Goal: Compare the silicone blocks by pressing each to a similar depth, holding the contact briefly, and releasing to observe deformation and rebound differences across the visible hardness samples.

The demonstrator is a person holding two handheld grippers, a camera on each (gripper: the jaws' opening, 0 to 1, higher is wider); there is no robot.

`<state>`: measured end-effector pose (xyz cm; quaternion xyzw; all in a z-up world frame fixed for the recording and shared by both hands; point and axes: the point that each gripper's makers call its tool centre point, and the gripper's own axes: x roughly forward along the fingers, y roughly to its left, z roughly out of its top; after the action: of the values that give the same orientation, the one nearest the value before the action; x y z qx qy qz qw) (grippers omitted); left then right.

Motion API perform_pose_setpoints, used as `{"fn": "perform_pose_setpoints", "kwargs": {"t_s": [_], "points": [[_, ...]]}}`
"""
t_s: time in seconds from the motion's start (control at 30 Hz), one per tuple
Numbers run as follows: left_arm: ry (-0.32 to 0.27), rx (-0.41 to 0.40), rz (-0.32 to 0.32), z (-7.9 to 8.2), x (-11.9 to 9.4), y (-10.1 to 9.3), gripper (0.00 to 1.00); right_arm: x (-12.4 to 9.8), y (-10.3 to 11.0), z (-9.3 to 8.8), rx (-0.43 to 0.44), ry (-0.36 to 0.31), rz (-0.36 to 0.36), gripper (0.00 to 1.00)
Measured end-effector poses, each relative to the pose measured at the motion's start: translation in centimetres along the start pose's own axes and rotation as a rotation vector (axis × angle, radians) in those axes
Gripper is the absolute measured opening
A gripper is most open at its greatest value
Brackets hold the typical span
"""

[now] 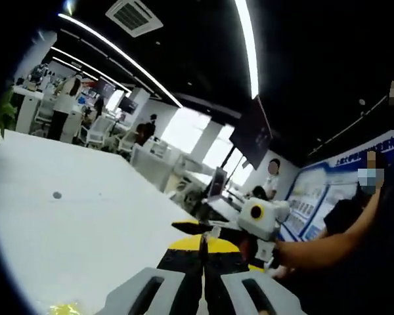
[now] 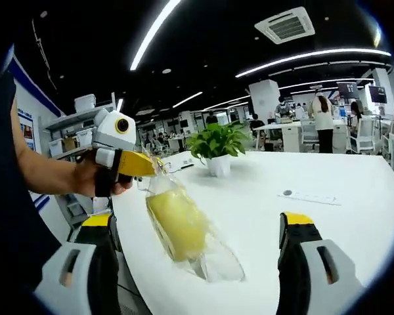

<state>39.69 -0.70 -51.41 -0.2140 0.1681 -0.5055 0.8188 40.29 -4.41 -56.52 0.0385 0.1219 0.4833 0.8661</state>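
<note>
While the left hand-held gripper (image 2: 142,165) hangs a clear bag with a yellow silicone block (image 2: 177,223) above the white desk (image 2: 302,216), clamped, guide the right hand-held gripper (image 2: 197,252), jaws apart, squarely around it.

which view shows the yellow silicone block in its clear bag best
The right gripper view: the yellow silicone block hangs in its clear bag from the left claw, between the open right claw's jaws. The left gripper view shows a yellow scrap at its bottom edge, perhaps the bag.
</note>
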Motion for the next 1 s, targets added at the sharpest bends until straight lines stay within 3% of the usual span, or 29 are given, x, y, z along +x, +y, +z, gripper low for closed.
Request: {"fn": "perform_pose_setpoints", "kwargs": {"t_s": [0.2,0.4,0.73,0.8,0.83,0.9,1.0], "points": [[-0.031,-0.027,-0.001,0.5,1.4,0.1,0.00,-2.7,-2.9,-0.2,-0.016,-0.011,-0.101,0.97],[-0.028,-0.048,0.011,-0.6,2.5,0.4,0.00,-4.5,-4.5,-0.9,0.021,-0.027,-0.149,0.97],[-0.044,-0.170,0.047,-3.5,3.2,2.3,0.00,-6.4,-5.0,-3.0,0.045,-0.006,-0.195,0.97],[-0.017,-0.136,0.065,-4.7,3.4,3.0,0.00,-6.7,-5.0,-3.5,0.066,-0.003,-0.204,0.97],[-0.004,-0.170,0.077,-5.3,3.5,3.5,0.00,-6.8,-5.0,-3.9,0.082,0.006,-0.210,0.97],[0.022,-0.152,0.093,-6.7,3.8,4.1,0.00,-6.9,-4.8,-4.7,0.096,0.022,-0.214,0.97],[0.003,-0.247,0.101,-7.8,4.1,5.1,0.00,-7.0,-4.5,-5.5,0.115,0.023,-0.223,0.97]]}}
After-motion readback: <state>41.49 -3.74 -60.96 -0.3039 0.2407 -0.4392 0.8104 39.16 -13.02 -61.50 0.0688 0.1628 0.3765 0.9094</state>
